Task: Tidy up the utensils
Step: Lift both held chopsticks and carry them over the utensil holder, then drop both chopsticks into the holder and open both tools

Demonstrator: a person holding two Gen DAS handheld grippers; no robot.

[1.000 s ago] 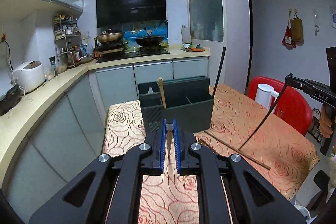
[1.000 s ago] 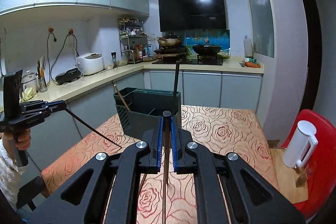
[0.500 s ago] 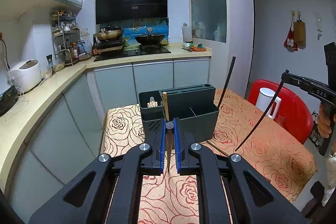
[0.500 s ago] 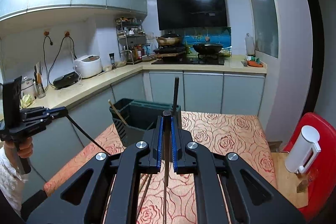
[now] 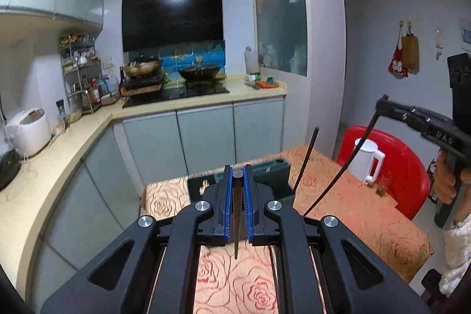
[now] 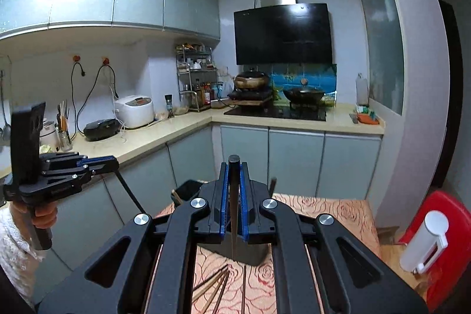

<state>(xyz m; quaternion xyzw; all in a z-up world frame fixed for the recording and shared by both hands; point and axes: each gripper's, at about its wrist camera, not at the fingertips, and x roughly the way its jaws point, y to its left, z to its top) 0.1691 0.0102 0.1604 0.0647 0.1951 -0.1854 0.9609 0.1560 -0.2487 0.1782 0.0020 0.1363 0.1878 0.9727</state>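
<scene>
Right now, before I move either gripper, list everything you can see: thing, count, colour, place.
utensil holder: one, dark grey, on the table, mostly hidden behind both grippers.
loose chopsticks: several, brown, flat on the tablecloth before the holder.
tablecloth: one, orange with a rose pattern, covering the table.
electric kettle: one, white, at the table's right side by the red chair.
rice cooker: one, white, on the left counter.
woks: two, dark, on the hob.
range hood: one, black, above the hob.
left gripper: shut on a dark chopstick.
right gripper: shut on a black chopstick.
</scene>
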